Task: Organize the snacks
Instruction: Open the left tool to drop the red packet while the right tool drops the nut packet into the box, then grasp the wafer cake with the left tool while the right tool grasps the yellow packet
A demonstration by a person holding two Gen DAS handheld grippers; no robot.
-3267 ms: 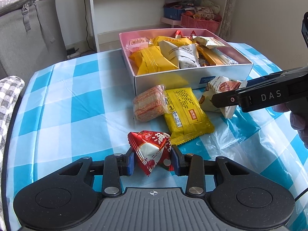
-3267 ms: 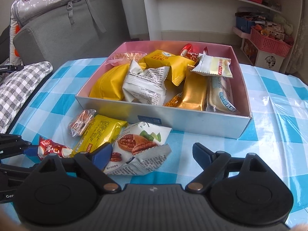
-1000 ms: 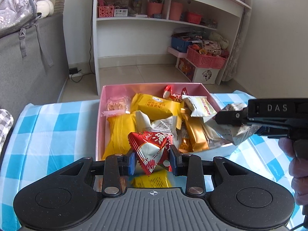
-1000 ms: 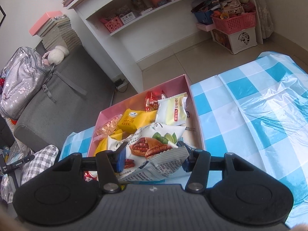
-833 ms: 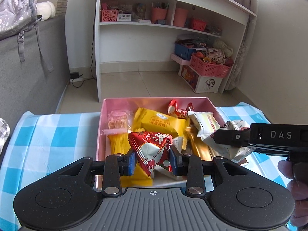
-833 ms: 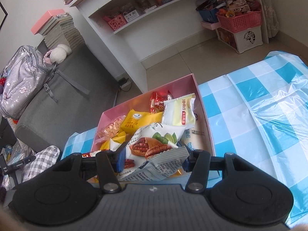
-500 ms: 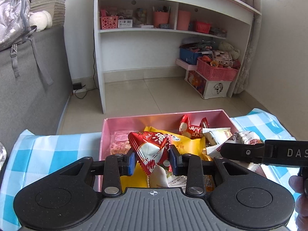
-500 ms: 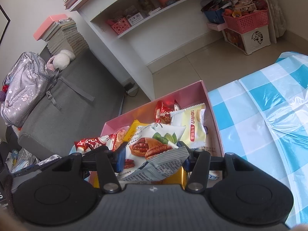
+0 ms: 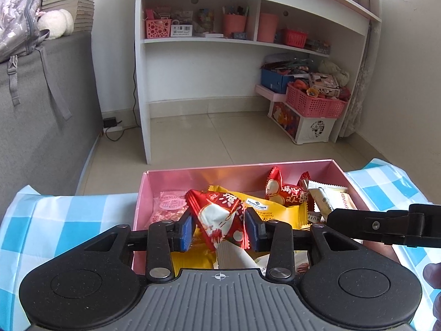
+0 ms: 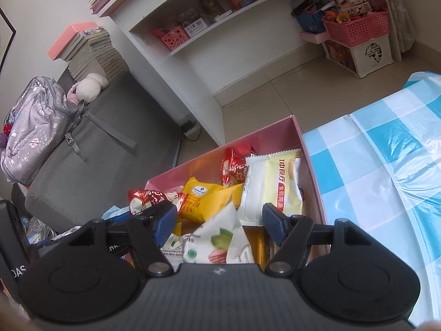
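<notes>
Letting go, both at once, I'd say. The left gripper has just been easing its jaws apart over the pink cardboard box; the red foil triangular snack packet sits between the pads, no longer squeezed. — 1st onlooker

And the right gripper? — 2nd

Jaws have just spread wide, nothing in them. The white crinkly nut packet lies in the box below them, near end. — 1st

How'd that stuff handle, tbh? — 2nd

Light, puffy w/ air, slick foil, prob. crushable inside. Pinch a sealed edge or corner, not the belly. — 1st

Anything you can't see? — 2nd

Plenty. Gripper bodies cover the box's near end, so I can't tell if the red packet rests on the yellow wrapped cake or hangs free. Any snacks on the blue-checked tablecloth nearer us are hidden too. — 1st
</notes>
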